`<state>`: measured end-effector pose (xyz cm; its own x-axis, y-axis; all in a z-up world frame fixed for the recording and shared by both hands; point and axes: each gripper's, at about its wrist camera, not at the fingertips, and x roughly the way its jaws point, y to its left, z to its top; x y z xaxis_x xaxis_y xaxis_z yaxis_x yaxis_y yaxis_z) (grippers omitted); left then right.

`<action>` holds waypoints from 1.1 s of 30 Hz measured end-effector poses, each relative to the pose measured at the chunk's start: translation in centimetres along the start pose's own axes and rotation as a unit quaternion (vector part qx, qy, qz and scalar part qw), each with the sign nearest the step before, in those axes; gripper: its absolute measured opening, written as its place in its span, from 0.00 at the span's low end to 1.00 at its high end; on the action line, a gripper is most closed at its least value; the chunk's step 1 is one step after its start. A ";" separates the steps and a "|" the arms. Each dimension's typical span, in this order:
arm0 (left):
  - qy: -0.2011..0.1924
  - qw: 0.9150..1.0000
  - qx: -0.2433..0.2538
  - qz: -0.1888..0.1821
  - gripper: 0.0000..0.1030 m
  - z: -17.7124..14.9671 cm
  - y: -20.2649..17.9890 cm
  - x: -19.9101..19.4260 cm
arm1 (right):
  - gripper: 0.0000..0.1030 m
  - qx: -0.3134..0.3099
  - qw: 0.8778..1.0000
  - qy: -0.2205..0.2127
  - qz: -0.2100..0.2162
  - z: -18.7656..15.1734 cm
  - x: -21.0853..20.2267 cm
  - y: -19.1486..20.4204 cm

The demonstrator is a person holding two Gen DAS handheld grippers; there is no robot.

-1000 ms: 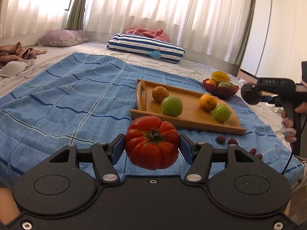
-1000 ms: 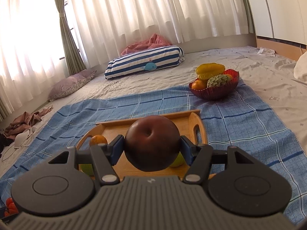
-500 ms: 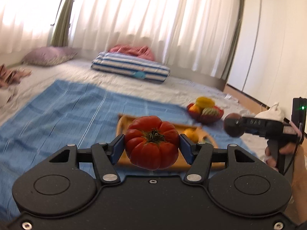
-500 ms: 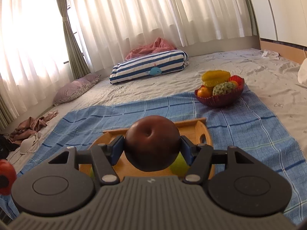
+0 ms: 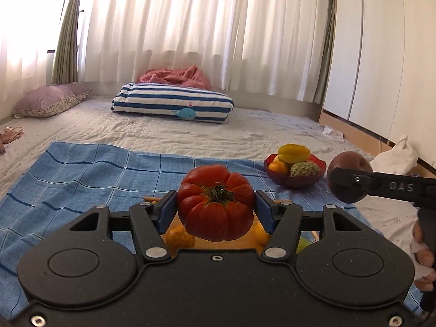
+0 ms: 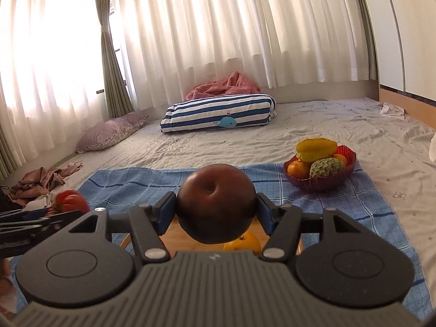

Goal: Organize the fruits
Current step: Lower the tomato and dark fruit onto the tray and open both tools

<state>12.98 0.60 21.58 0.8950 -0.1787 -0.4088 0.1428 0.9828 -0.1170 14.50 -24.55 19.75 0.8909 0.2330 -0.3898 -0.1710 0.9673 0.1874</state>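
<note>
My left gripper is shut on a ribbed red tomato, held in the air above the wooden tray. Orange fruits lie on the tray, mostly hidden behind the gripper. My right gripper is shut on a dark brown-red apple, also over the tray, with an orange below it. The apple and right gripper show at the right of the left wrist view; the tomato shows at the left of the right wrist view. A red bowl of fruit stands beyond, to the right.
A blue checked cloth covers the bedding under the tray and bowl. A striped pillow, a pink blanket and a lilac pillow lie near the curtains. Clothes lie at the left. A hand holds the right gripper.
Both grippers rose with their fruit still held. The left one travelled right towards the tray, so the tray now lies under it and the bowl is closer. The tomato entered the right wrist view.
</note>
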 end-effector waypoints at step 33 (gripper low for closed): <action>0.116 0.993 0.001 -0.006 0.57 -2.8 4.0 22.8 | 0.63 0.045 0.988 0.133 -0.062 -2.7 19.4 -5.5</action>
<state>32.71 0.33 9.25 0.7723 -0.1958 -0.6043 0.1537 0.9806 -0.1213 31.60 -25.10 8.74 0.7582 0.1424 -0.6363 -0.0185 0.9802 0.1973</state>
